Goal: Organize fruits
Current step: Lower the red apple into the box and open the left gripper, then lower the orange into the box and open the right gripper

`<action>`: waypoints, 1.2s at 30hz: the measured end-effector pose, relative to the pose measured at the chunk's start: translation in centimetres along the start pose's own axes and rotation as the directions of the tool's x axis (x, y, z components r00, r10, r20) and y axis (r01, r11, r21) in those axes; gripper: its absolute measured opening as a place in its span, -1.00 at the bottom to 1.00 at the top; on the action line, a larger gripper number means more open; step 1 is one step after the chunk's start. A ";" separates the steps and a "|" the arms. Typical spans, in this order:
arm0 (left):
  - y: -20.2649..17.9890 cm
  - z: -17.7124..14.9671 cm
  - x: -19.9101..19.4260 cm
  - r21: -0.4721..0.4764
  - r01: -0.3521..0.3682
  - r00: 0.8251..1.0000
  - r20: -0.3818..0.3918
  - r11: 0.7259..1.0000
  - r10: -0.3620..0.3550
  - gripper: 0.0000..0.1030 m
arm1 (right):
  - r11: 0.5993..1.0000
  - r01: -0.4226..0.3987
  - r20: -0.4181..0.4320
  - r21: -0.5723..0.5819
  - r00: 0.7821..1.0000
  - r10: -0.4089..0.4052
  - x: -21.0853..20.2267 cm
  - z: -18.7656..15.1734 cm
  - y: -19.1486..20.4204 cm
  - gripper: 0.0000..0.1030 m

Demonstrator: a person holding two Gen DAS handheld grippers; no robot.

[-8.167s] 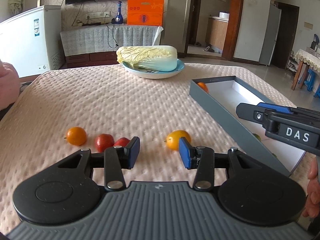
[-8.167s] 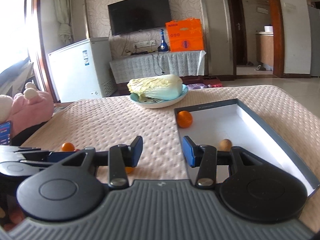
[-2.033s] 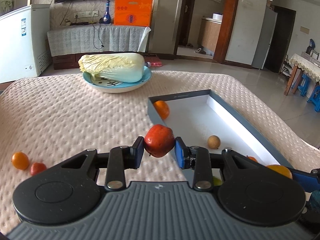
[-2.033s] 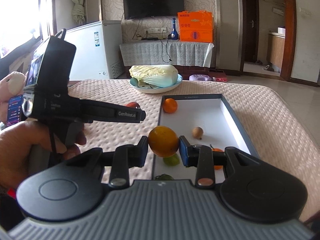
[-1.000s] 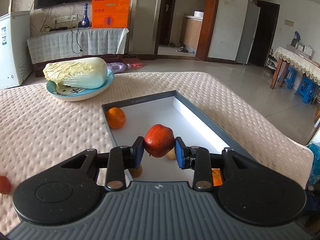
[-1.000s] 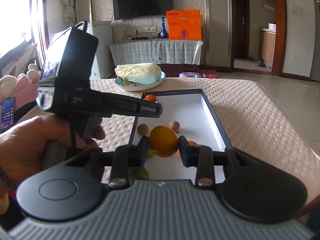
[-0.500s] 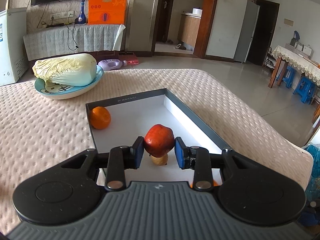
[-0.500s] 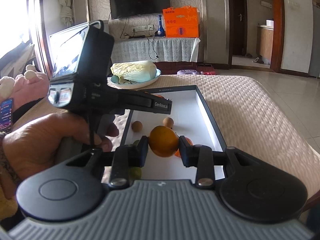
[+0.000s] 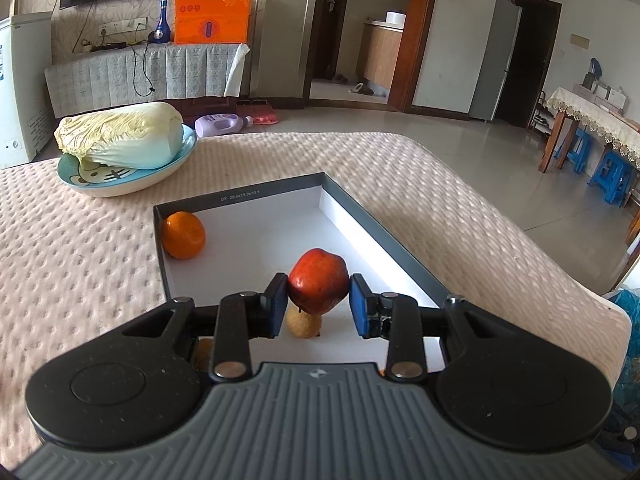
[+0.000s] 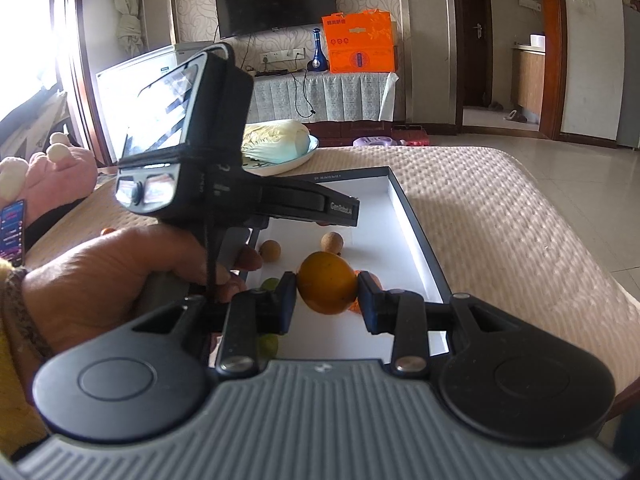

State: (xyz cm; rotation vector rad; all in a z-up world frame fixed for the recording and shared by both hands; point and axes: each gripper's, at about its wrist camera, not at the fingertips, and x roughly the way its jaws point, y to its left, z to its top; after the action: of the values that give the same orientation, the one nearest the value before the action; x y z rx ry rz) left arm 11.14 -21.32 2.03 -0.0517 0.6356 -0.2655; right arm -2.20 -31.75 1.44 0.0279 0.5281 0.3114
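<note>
Presently noted, nearest first: left claw [image 9: 318,304] closed on a red apple-like fruit [image 9: 318,286], pads bearing on its two flanks at about the widest girth, fruit carried clear above the floor of the grey box [image 9: 384,228]. Right claw [image 10: 327,302] likewise closed on a yellow-orange citrus [image 10: 327,288], gripped across its middle, hanging over the near half of the same box.

Handling, judged: both fruits rounded, firm, light; skins smooth and somewhat waxy, so liable to squirt out if pinched off-centre. Hold across the equator sound as seen. Moderate pressure only; bruising likely on the red fruit under a hard squeeze. Release low to the box floor advised, since round fruit likely to roll on the smooth white lining.

Below the left claw: a small tan longan-like fruit [image 9: 304,324] on the box floor, directly under the red fruit; risk of setting one on the other. A second tan fruit [image 10: 270,249] and a green one [image 10: 271,283] seen from the right wrist, near the person's left hand [image 10: 132,280].

Farther in: a tangerine [image 9: 183,235] in the far left corner of the box.

Beyond, on the quilted bench [image 9: 80,264]: a napa cabbage [image 9: 120,136] lying on a blue plate [image 9: 96,188], apart from the box.
</note>
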 end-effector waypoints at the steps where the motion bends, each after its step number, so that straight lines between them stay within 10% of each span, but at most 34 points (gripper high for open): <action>1: 0.0 0.0 0.0 0.002 0.001 1.000 0.001 1.000 -0.001 -0.26 | 1.000 0.001 0.000 0.001 1.000 -0.001 0.0 0.0 0.0 -0.30; 36: 0.3 0.5 -2.1 0.027 0.001 0.999 0.043 1.000 -0.002 -0.08 | 0.999 0.033 -0.004 0.020 0.999 -0.033 0.9 -0.1 -0.3 -0.30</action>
State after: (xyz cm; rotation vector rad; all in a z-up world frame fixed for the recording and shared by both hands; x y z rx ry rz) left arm 9.92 -20.52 3.62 -0.0315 0.5893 -0.2735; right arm -1.42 -31.75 0.84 0.0381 0.5347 0.2735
